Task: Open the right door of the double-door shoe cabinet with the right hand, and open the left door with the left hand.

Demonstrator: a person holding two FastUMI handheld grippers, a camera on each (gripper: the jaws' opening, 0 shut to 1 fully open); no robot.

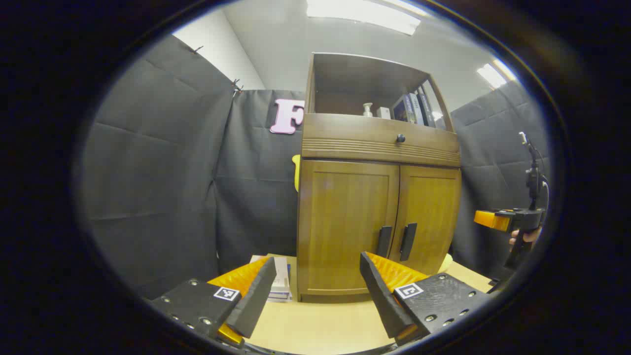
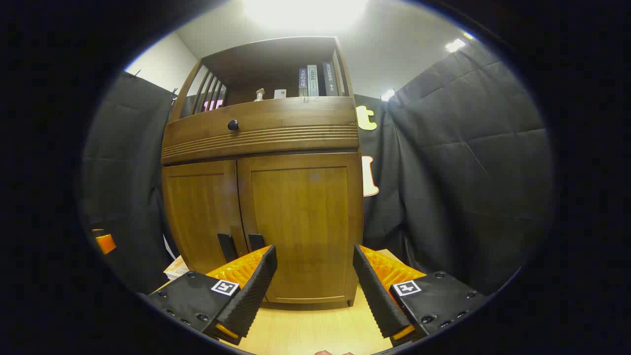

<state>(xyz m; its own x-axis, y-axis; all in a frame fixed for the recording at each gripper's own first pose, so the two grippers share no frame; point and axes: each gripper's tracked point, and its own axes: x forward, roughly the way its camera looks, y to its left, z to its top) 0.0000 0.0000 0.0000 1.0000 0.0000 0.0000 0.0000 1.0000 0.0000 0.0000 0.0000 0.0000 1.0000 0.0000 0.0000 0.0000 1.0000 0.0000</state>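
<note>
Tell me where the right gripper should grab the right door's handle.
Grip the right door's handle, a dark upright bar by the centre seam, at mid-length. Bring the open right gripper straight in from the front, fingers either side, since the bar stands proud of the closed door.

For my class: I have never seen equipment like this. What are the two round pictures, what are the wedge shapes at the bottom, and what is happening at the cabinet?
A person holds a two-finger gripper in each hand, and a camera rides on each one. The left gripper view looks along the left gripper; the right gripper view looks along the right gripper. The wedges are each gripper's own fingers, spread open and holding nothing.

Ahead stands a wooden cabinet on a pale table. Its left door and right door are both closed, each with a dark handle near the middle seam. Above are a drawer with a knob and a shelf with books. The right gripper also shows far right in the left gripper view, in a hand.
</note>
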